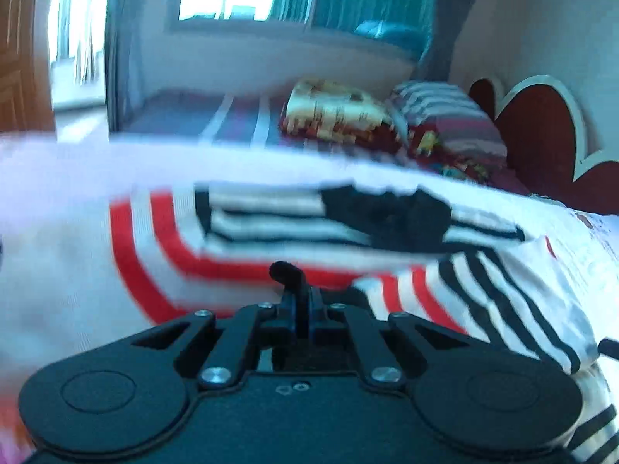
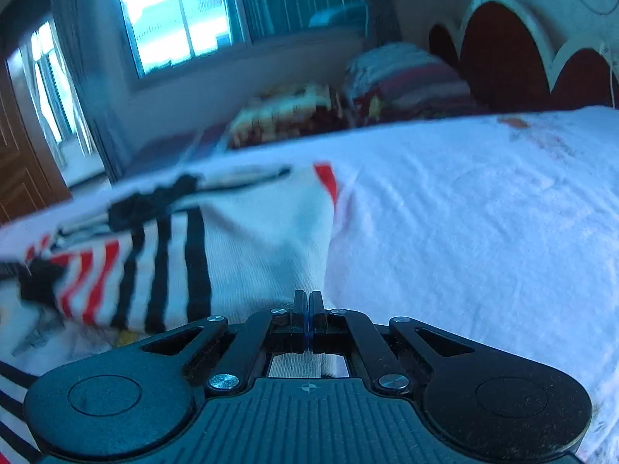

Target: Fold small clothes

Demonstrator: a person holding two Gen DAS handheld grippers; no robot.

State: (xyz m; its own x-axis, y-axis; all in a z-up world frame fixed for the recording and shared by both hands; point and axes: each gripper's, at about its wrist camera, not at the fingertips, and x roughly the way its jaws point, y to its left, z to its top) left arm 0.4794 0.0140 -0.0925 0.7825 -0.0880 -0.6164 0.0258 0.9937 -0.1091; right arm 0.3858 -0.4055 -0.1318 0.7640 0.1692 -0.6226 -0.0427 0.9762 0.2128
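A small white garment with red and black stripes [image 1: 271, 228] lies on a white cloth-covered surface [image 2: 464, 212]. In the left wrist view my left gripper [image 1: 303, 297] has its jaws closed together on the garment's red-striped edge. In the right wrist view my right gripper [image 2: 308, 301] has its jaws pressed together on the white edge of the same garment [image 2: 251, 239], which stretches away to the left. Both views are blurred.
Behind the white surface is a bed with a patterned folded blanket [image 1: 340, 112], a striped pillow [image 1: 445, 112] and a dark red scalloped headboard [image 2: 503, 50]. A window with teal curtains [image 2: 185, 11] is at the back, a wooden door [image 2: 23, 162] at the left.
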